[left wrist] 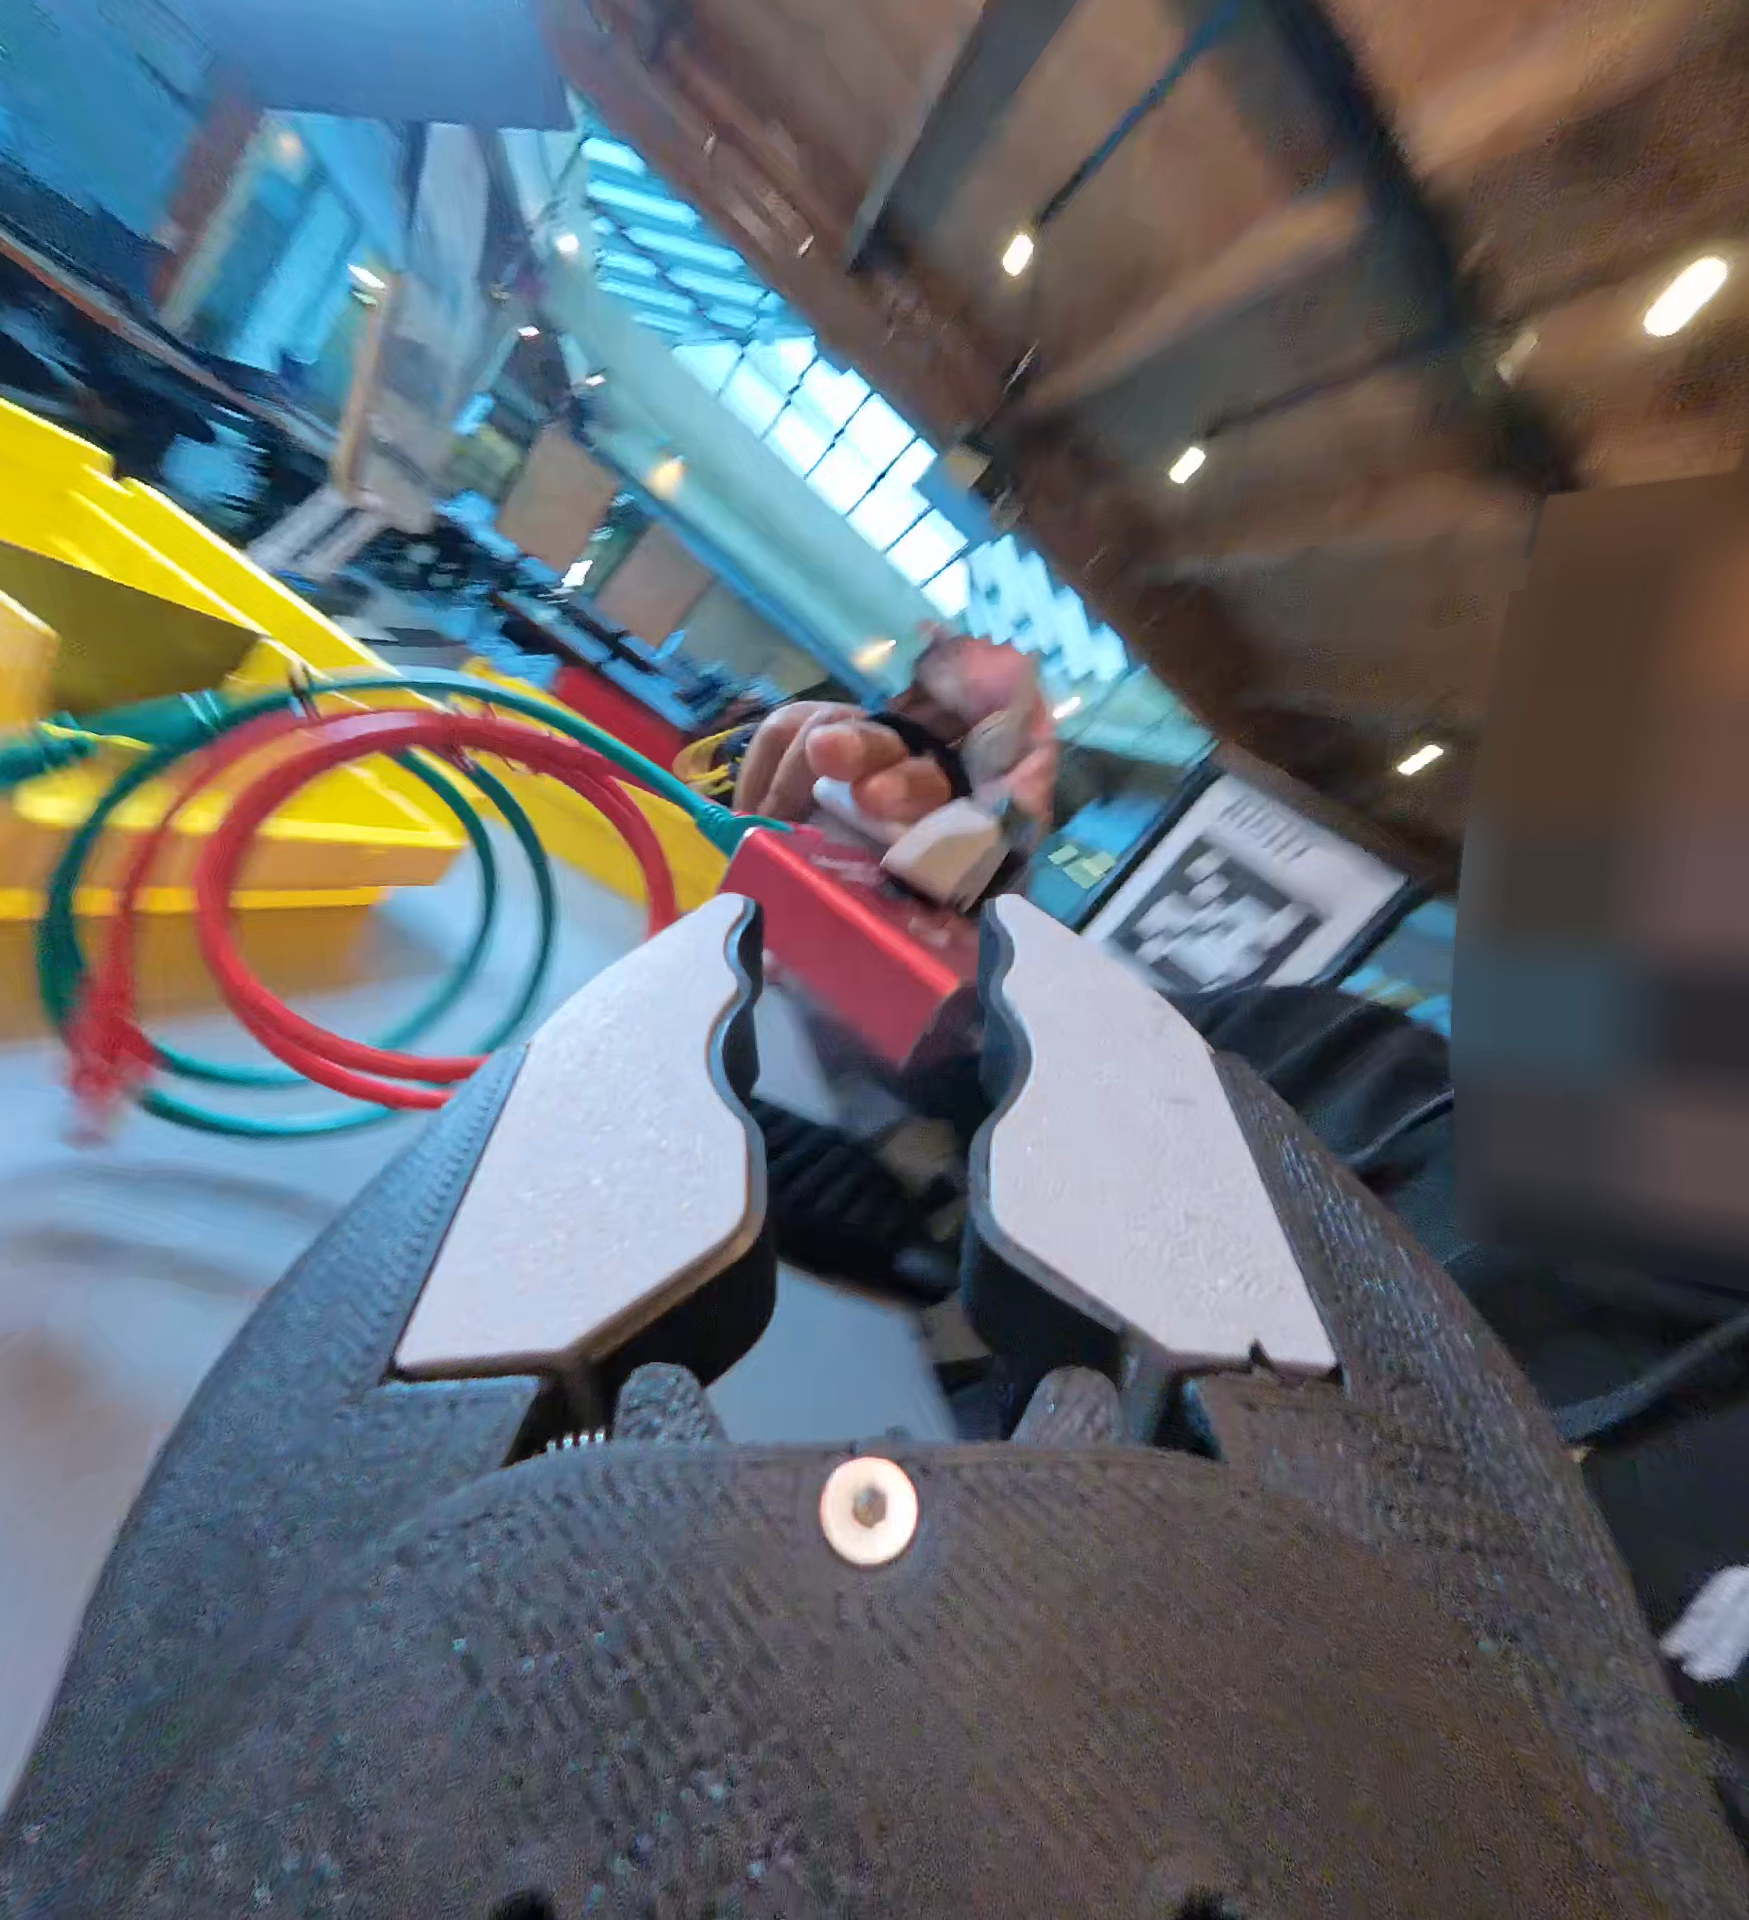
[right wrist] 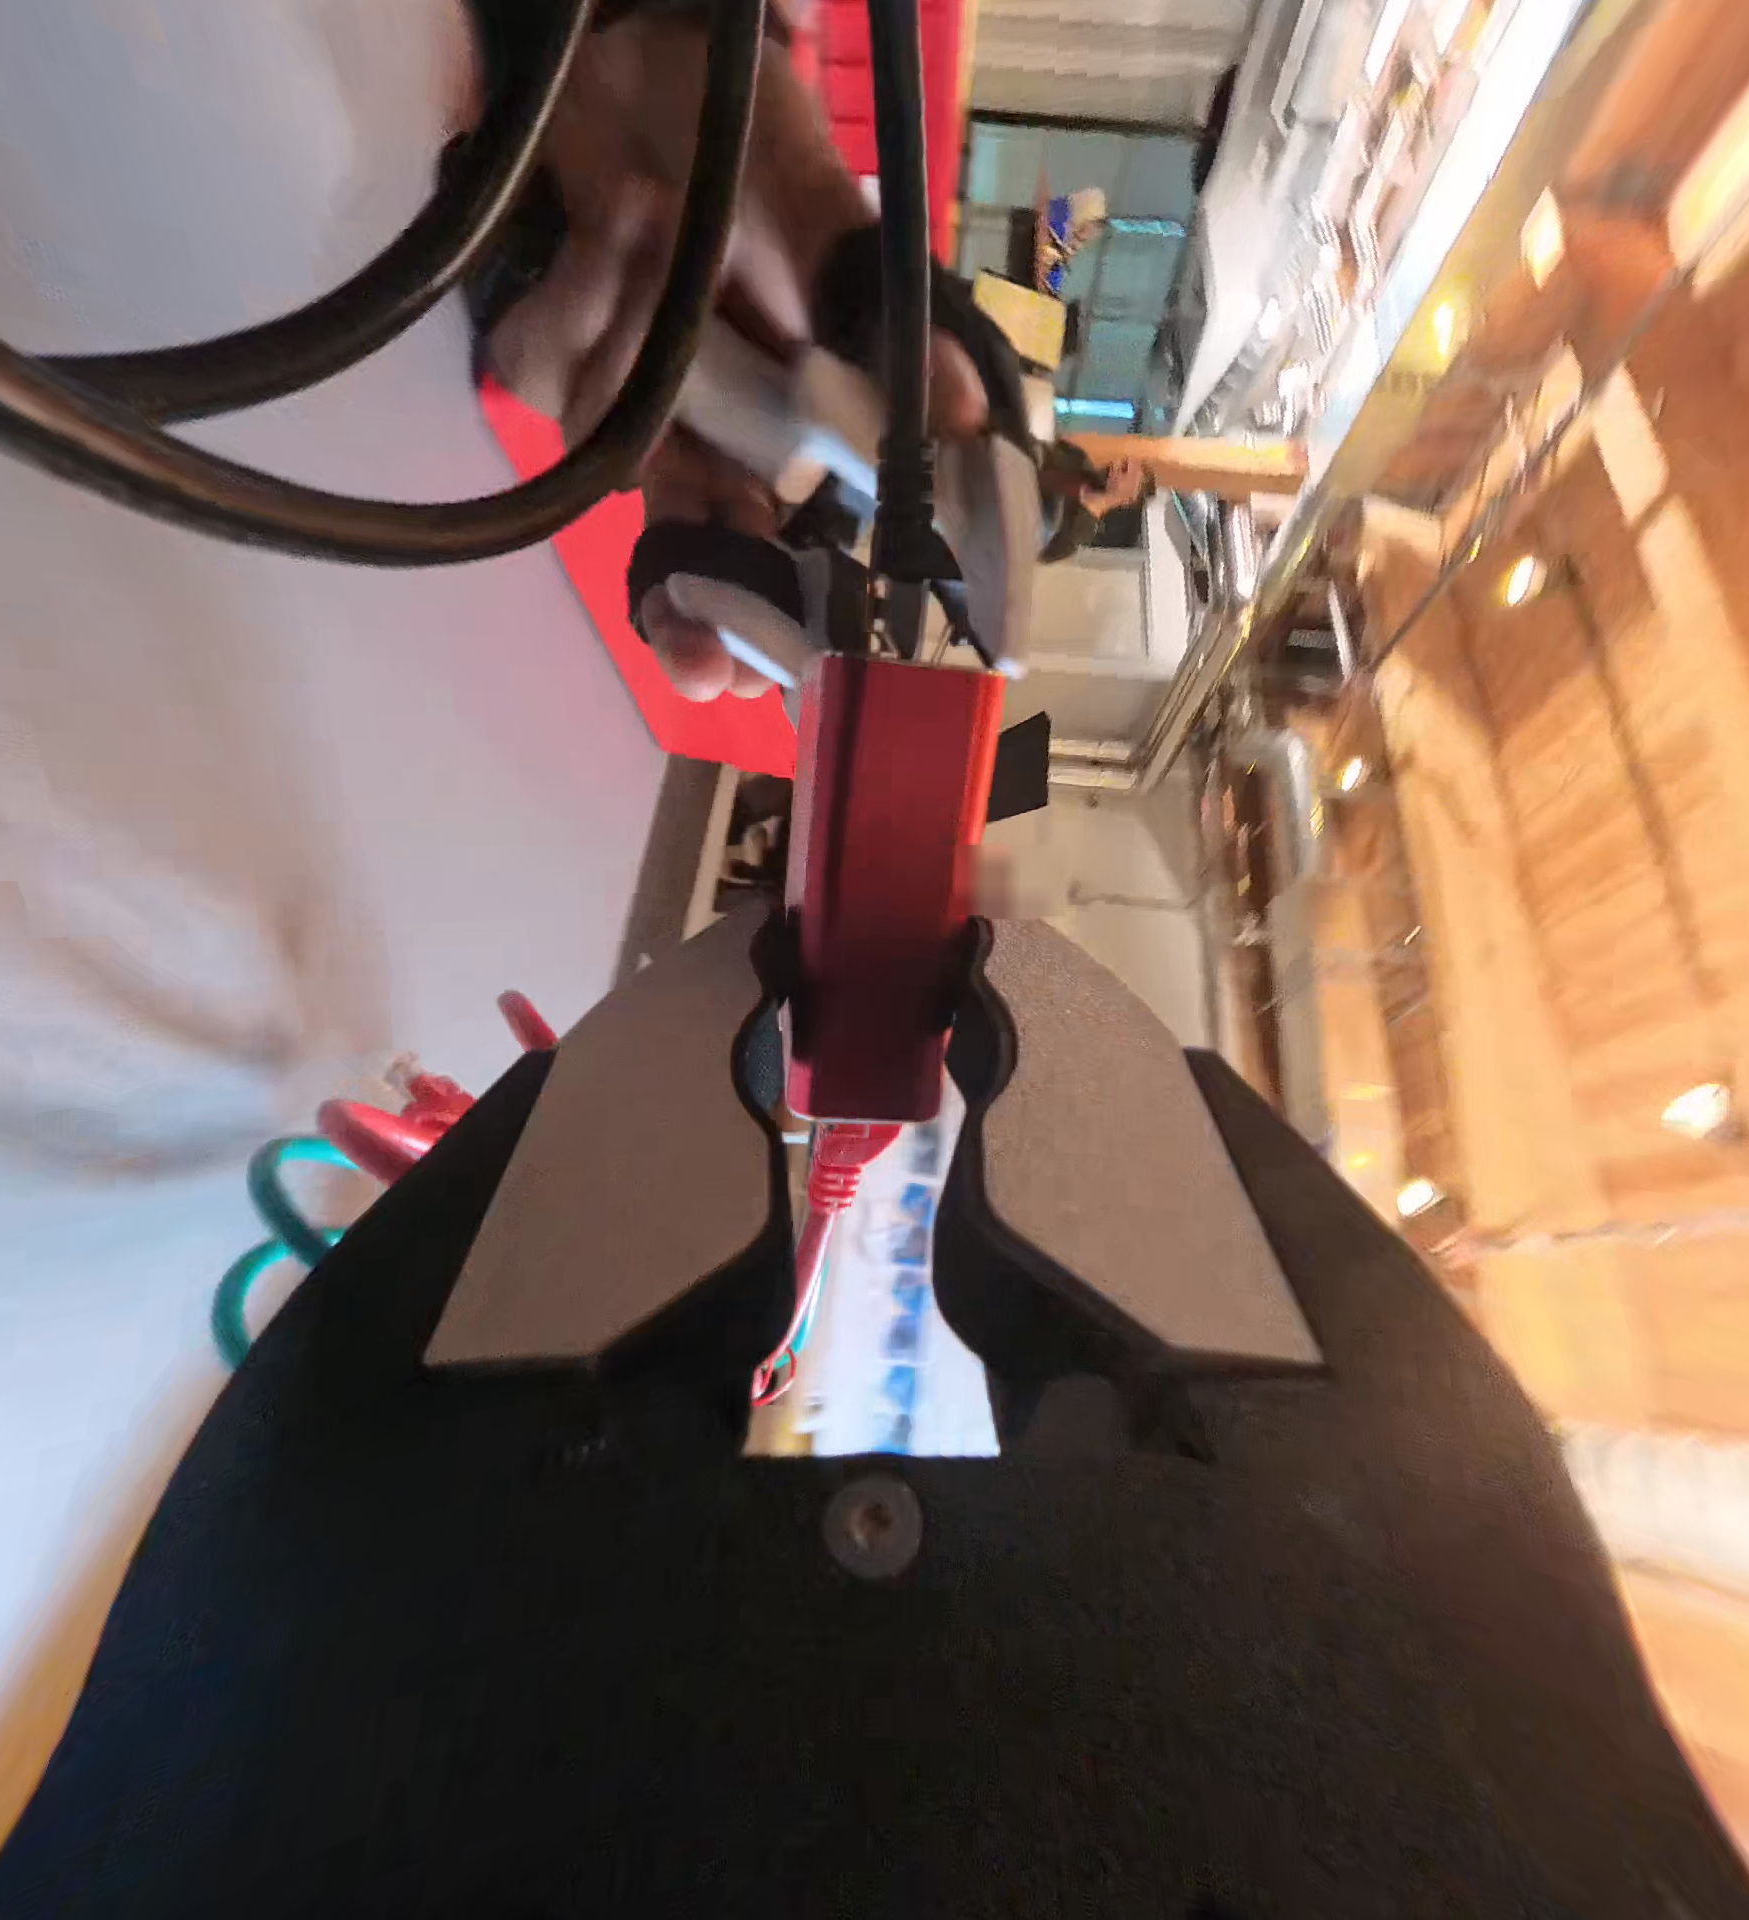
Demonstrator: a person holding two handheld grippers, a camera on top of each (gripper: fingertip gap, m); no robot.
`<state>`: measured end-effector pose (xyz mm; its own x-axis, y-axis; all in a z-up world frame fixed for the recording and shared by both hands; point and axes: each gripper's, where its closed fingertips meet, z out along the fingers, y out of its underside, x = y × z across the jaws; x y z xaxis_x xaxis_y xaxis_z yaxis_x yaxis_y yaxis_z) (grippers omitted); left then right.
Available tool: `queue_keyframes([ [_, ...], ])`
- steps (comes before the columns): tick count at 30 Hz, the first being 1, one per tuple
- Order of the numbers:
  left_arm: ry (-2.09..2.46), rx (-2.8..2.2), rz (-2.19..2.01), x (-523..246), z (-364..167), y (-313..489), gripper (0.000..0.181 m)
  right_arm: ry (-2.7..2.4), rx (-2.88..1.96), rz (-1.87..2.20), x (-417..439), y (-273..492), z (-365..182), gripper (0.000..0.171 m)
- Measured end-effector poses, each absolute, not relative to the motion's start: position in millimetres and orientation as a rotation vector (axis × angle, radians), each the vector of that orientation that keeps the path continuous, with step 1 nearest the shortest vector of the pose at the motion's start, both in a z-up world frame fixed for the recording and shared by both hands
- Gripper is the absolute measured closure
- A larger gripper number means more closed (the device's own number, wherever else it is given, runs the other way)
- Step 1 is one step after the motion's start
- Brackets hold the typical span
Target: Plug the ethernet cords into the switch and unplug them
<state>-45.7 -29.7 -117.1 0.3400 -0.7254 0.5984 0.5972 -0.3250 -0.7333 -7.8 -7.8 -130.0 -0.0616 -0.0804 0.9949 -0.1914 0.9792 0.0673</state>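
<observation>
Ethernet cords — thin red (left wrist: 434, 914) and green (left wrist: 330, 1081) rubbery loops at nine o'clock — look light and floppy, best pinched by the plug, while right gripper (right wrist: 872, 971) jaws clamp the small red metal switch (right wrist: 885, 883) and left gripper (left wrist: 870, 925) jaws gape empty.

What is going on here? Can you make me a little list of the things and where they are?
right tool: shut on the red box, holding it up
red box: a red cord is plugged into its near end; a black cable goes in at the far end
left tool: open, holding nothing, pointed at the red box
green cord: looped, one end at the red box
loose plugs: one red and one green, plugged into nothing
yellow bin: behind the loops
</observation>
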Motion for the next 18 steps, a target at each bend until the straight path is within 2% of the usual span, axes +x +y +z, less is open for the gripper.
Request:
queue_keyframes([
  [2, 0.097, -1.379, -1.452, -36, -121, -27, 0.142, -1.632, 0.386, -0.022, -7, -13, -132, 0.143],
  [5, 0.155, -1.461, -1.521, -5, -132, -28, 0.129, -1.632, 0.602, -0.137, -5, -20, -138, 0.143],
  [10, 0.188, -1.518, -1.69, 26, -145, -35, 0.141, -1.63, 0.742, -0.193, -4, -31, -138, 0.143],
  [11, 0.209, -1.483, -1.744, 30, -141, -39, 0.15, -1.633, 0.726, -0.188, -4, -31, -137, 0.144],
  [15, 0.243, -1.487, -1.498, 20, -136, -32, 0.152, -1.614, 0.438, -0.145, -12, -10, -115, 0.136],
  [18, 0.177, -1.434, -1.284, -8, -127, -21, 0.153, -1.687, -0.085, 0.054, -18, 32, -101, 0.136],
])
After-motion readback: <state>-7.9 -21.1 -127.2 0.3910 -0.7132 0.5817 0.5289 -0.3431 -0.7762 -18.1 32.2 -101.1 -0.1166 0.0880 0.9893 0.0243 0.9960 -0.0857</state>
